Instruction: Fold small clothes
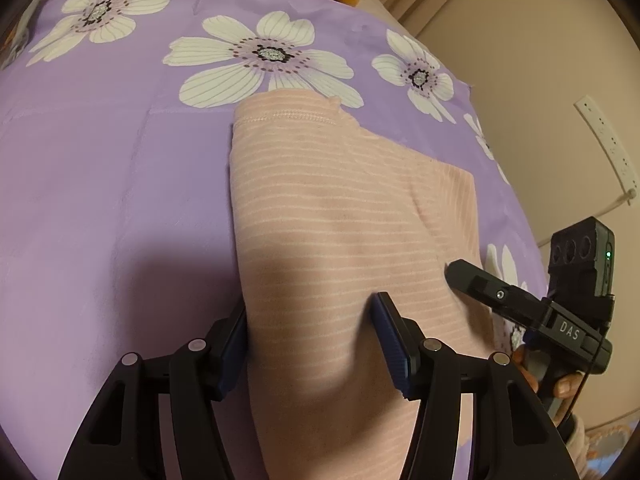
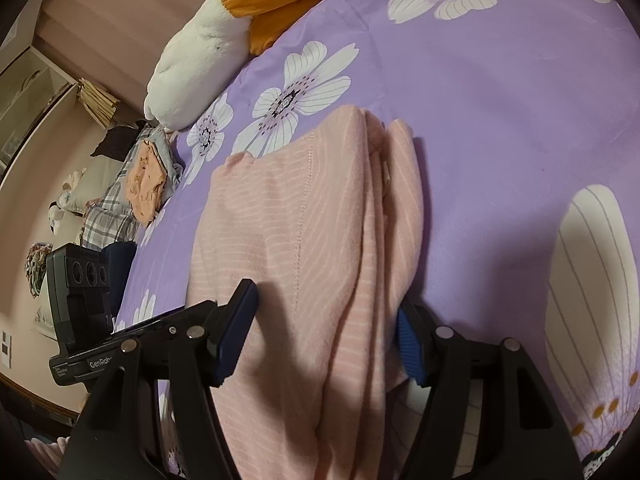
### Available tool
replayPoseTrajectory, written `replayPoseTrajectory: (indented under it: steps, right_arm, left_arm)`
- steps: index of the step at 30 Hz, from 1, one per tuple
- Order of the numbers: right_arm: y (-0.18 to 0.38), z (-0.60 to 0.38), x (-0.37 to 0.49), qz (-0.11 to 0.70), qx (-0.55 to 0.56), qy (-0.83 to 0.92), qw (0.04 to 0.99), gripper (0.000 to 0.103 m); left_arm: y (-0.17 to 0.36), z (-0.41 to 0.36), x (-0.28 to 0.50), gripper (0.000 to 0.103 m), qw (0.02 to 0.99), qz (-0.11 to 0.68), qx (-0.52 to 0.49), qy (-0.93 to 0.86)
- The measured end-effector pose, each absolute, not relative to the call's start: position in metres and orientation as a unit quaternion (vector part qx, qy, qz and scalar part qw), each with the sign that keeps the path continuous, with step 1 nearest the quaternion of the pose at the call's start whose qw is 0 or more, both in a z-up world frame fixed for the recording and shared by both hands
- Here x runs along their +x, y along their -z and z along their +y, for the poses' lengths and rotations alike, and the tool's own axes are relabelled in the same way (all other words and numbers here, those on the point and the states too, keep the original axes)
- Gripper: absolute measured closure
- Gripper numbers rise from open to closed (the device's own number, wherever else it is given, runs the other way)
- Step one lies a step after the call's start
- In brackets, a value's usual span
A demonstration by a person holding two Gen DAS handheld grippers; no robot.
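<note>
A pink striped garment (image 1: 340, 208) lies folded into a long strip on the purple flowered bedspread (image 1: 100, 184). My left gripper (image 1: 312, 328) is open, its fingers wide apart over the near end of the garment, left finger at the cloth's left edge. The right gripper's body (image 1: 532, 312) shows at the right edge of the garment. In the right wrist view the garment (image 2: 296, 240) shows layered folds, and my right gripper (image 2: 324, 328) is open astride its near end. The left gripper's body (image 2: 84, 320) shows at the left.
A white and orange plush toy (image 2: 216, 40) lies at the bed's far end. A pile of clothes (image 2: 140, 184) sits beyond the bed's left edge. A white power strip (image 1: 608, 148) hangs on the wall at right.
</note>
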State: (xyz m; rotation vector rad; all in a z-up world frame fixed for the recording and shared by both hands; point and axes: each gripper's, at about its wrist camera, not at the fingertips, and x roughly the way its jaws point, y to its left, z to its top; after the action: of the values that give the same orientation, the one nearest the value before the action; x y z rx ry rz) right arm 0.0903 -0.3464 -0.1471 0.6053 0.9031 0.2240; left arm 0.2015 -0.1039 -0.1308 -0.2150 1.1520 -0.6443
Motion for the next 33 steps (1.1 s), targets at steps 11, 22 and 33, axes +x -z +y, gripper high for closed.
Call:
replayPoseTrajectory:
  steps: [11, 22, 33]
  right_arm:
    - [0.147, -0.342, 0.100, 0.430, 0.276, -0.113, 0.852, 0.039]
    - [0.146, -0.333, 0.106, 0.428, 0.250, -0.107, 0.862, 0.051]
    - [0.134, -0.320, 0.100, 0.410, 0.208, -0.092, 0.883, 0.073]
  left_arm:
    - [0.131, -0.111, 0.207, 0.046, 0.783, 0.534, -0.097, 0.304]
    - [0.131, -0.117, 0.208, 0.041, 0.784, 0.532, -0.092, 0.307]
    - [0.126, -0.119, 0.202, 0.042, 0.791, 0.525, -0.081, 0.303]
